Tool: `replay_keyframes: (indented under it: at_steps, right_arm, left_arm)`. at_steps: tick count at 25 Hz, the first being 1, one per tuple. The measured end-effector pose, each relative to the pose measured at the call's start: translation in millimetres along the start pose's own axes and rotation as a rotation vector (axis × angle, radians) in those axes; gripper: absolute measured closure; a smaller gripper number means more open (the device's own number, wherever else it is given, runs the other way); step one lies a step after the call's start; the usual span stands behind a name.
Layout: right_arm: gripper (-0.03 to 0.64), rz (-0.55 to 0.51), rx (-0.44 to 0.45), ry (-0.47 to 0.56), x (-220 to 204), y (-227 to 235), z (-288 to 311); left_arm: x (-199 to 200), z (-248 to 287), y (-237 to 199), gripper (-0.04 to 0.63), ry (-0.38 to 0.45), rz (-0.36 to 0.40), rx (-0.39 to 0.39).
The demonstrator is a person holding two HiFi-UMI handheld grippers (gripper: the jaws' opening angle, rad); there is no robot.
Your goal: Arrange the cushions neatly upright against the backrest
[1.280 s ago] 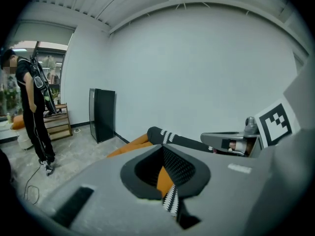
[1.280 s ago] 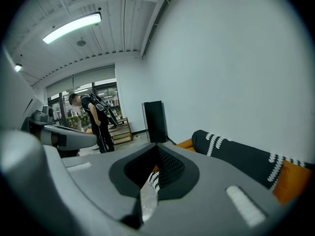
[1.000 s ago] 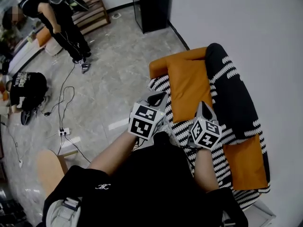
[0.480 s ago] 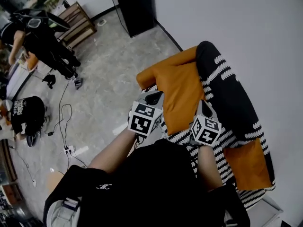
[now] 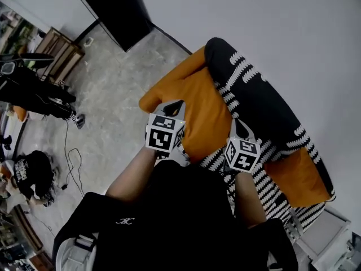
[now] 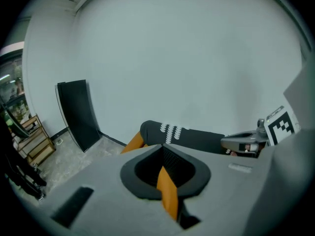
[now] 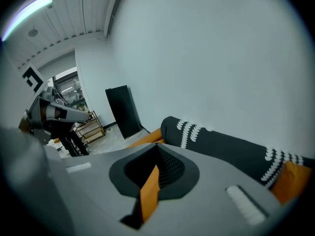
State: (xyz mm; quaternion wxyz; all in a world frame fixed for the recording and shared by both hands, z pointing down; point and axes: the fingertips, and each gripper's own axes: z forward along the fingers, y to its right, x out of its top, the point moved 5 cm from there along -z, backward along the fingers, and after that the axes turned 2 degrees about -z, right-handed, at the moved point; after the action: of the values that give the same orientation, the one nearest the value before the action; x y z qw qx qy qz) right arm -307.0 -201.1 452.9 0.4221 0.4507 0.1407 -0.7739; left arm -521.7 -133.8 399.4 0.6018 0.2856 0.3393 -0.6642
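Two edges of the orange cushion (image 5: 197,114) are pinched, one in the closed left gripper (image 5: 172,107), one in the closed right gripper (image 5: 239,127), beside the black backrest (image 5: 254,89).

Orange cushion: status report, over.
Both shut on orange cushion's edge: left gripper, right gripper. It lies before striped backrest. Nothing blocking; second cushion at sofa's right end.

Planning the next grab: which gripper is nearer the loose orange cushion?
Right. The right gripper, shut on one edge of the held cushion, is on the side toward the loose cushion; the left gripper grips the opposite edge, farther off.
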Motion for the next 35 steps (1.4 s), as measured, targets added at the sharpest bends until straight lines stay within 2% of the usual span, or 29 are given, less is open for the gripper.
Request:
replay_keyframes:
  at_steps: [6, 9, 15, 21, 27, 32, 34, 35]
  right_arm:
    - [0.609, 0.101, -0.072, -0.054, -36.3, 8.5, -22.1]
    - [0.609, 0.141, -0.114, -0.050, -34.6, -3.9, -24.1]
    - [0.609, 0.252, -0.268, -0.064, -49.7, -11.0, -13.2]
    - [0.609, 0.372, -0.400, -0.108, -100.6, -4.0, 14.6]
    - [0.607, 0.466, -0.465, -0.193, -157.5, -4.1, 40.6]
    - [0.551, 0.638, -0.493, -0.242, -205.9, 10.6, 61.7]
    - [0.531, 0.682, -0.497, -0.260, -220.3, 17.1, 72.3]
    - [0.521, 0.696, -0.499, -0.270, -225.3, 20.0, 77.8]
  left_arm:
    - [-16.6, 25.1, 8.1, 0.586, -0.078, 0.055, -0.091]
    - [-11.6, 39.8, -6.3, 0.586, -0.104, 0.090, -0.137]
    - [-9.2, 87.1, -20.7, 0.586, -0.181, 0.193, -0.276]
    - [-18.2, 135.5, -31.9, 0.586, -0.247, 0.319, -0.368]
    - [-38.4, 178.7, -59.0, 0.587, -0.300, 0.424, -0.377]
    - [-69.8, 231.6, -78.4, 0.578, -0.375, 0.477, -0.366]
    - [-82.9, 254.8, -87.7, 0.471, -0.429, 0.488, -0.369]
    - [-86.5, 265.6, -92.7, 0.463, -0.449, 0.497, -0.366]
